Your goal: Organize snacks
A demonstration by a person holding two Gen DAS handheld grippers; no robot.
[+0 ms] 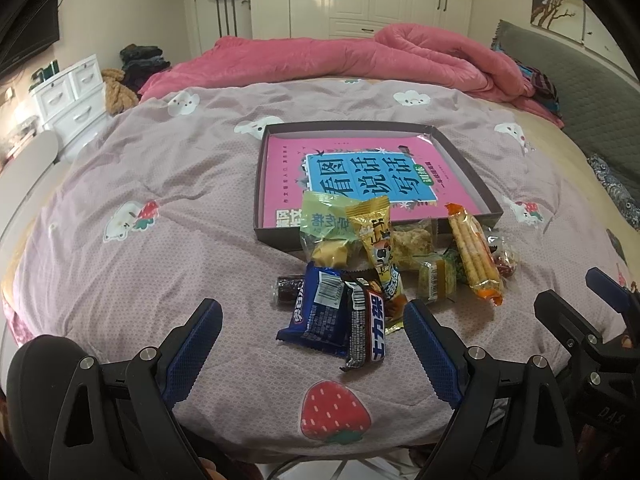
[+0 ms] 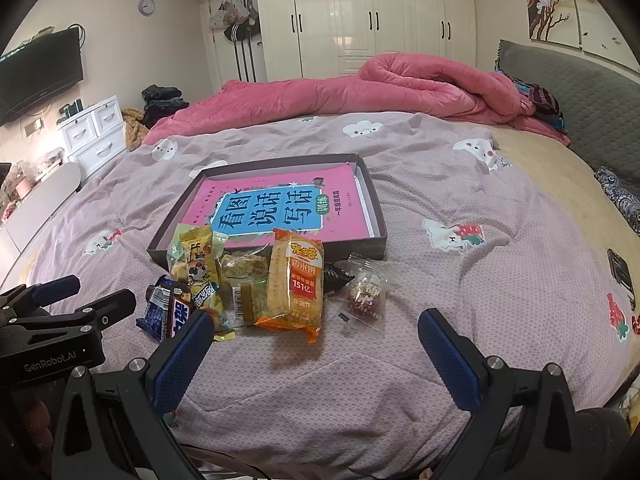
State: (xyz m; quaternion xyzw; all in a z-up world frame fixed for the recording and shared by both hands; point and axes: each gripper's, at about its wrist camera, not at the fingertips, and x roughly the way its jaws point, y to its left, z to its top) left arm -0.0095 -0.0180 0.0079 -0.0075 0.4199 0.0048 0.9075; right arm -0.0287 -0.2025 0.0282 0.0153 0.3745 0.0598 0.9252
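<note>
A pile of wrapped snacks lies on the bed just in front of a shallow dark box (image 1: pixel 259 184) (image 2: pixel 378 216) that holds a pink book (image 1: pixel 288 160) (image 2: pixel 340 196). In the pile are a blue packet (image 1: pixel 320 312) (image 2: pixel 157 312), a dark chocolate bar (image 1: pixel 366 324) (image 2: pixel 180 314), a yellow packet (image 1: pixel 376 236) (image 2: pixel 196 264), an orange cracker pack (image 1: pixel 474 256) (image 2: pixel 294 284) and a clear red candy bag (image 2: pixel 362 296). My left gripper (image 1: pixel 314 320) stands open just short of the blue packet and chocolate bar. My right gripper (image 2: pixel 316 330) is open near the orange pack. Neither holds anything.
The bed is covered by a lilac quilt (image 1: pixel 140 184) (image 2: pixel 460 200) with cartoon prints. A pink blanket (image 1: pixel 360 56) (image 2: pixel 360 92) is heaped at the far side. White drawers (image 1: pixel 68 96) (image 2: pixel 96 132) stand left of the bed. A dark phone (image 2: pixel 620 272) lies at the right.
</note>
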